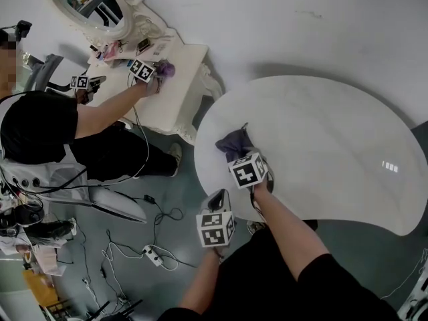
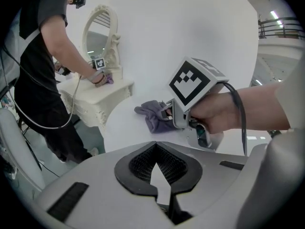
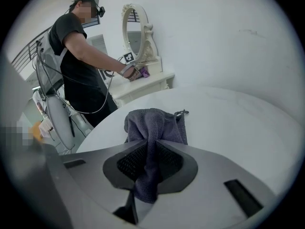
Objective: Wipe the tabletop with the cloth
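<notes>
Cloth look: the cloth (image 3: 155, 125) is a dull grey-purple towelling piece, bunched into soft folds, with a small loop at one far corner.
Cloth place: it lies on the white rounded surface (image 1: 321, 146), near the edge closest to the person; in the head view the cloth (image 1: 234, 142) sits just ahead of the right tool.
Cloth direction: its long axis runs along the right tool's jaws. A narrow pinched fold starts between them and widens into a crumpled mass that points away from the person, in the head view up and slightly left.
Right tool: the right tool (image 3: 147, 171) is clamped on that fold, and the gathered cloth fills the gap between the black ribbed pads. The free end rests on the surface.
Left tool: the left tool (image 2: 157, 168) has its pads drawn together at the tips with nothing between them. In the head view the left tool (image 1: 217, 202) is beside the surface's edge, over the floor, just behind the right tool (image 1: 237, 154).
Left tool's view: the cloth (image 2: 152, 114) shows as a limp heap in front of the right tool's marker cube.
Beyond: another person (image 1: 40, 126) works at a white dressing table (image 1: 177, 85) with an oval mirror (image 1: 87, 2).
</notes>
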The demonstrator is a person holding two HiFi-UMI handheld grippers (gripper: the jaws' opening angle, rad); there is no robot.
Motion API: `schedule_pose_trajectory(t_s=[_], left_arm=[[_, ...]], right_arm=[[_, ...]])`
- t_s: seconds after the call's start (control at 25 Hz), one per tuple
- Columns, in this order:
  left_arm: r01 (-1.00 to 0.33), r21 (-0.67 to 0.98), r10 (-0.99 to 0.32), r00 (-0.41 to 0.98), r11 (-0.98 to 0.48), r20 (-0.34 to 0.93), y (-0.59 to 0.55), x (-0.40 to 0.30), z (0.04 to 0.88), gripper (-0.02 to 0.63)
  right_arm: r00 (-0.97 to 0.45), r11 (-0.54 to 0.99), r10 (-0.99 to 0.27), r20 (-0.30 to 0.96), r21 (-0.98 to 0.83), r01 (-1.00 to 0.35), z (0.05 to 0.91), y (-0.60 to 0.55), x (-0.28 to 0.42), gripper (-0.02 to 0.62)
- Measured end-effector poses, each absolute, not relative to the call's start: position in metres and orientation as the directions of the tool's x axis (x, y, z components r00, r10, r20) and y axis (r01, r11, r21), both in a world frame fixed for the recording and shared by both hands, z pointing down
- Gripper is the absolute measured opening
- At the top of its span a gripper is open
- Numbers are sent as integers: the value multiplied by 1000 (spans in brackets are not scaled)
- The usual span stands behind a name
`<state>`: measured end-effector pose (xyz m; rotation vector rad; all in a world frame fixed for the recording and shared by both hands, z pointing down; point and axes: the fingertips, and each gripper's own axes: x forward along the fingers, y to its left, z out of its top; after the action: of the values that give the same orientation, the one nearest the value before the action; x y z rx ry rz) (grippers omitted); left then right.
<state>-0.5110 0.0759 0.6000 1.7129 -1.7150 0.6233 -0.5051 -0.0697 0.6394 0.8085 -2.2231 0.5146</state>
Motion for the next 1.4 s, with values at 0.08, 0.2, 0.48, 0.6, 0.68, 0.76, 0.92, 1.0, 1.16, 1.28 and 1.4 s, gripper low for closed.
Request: schedule_pose_trajectory(t_s=[0.08,0.2,0.48,0.6,0.68,0.76,0.92,1.0,1.16,1.28,1.4], left_arm=[[-994,101,-696,53,28,716,72,-502,600,3],[-995,100,-693,67,8,718,66,-489,601,3],[-994,102,-687,93,-28,720,56,-455,599,3],[-994,104,-684,104,-41,722,53,-439,598,3],[-993,105,-684,109,-47,721,49,-426,598,3],[-993,106,-681,114,-53,723,44,-413,597,3],[-992,103,-670,121,-66,733,39,-389,595,3],[-992,102,-664,121,-68,738,36,-378,595,3],[-993,94,-661,119,-73,741,24,-354,593,3],[-992,92,-654,124,-84,747,15,-333,594,3],[-991,93,-648,130,-91,751,8,-314,594,3]], right_arm=[[-549,711,-412,727,-120,-693,639,-77,-493,40],[-537,691,-431,725,-117,-713,639,-88,-476,41],[-514,663,-454,728,-110,-740,639,-103,-431,41],[-505,648,-464,728,-110,-754,640,-108,-409,41],[-502,640,-470,726,-112,-760,639,-111,-394,41],[-505,637,-471,723,-117,-762,638,-115,-382,41],[-515,641,-453,728,-136,-756,638,-118,-363,40],[-516,638,-451,728,-141,-757,638,-122,-353,40],[-522,636,-451,724,-149,-757,637,-132,-328,40],[-526,633,-449,722,-158,-758,637,-140,-310,41],[-527,629,-447,723,-166,-760,637,-147,-292,40]])
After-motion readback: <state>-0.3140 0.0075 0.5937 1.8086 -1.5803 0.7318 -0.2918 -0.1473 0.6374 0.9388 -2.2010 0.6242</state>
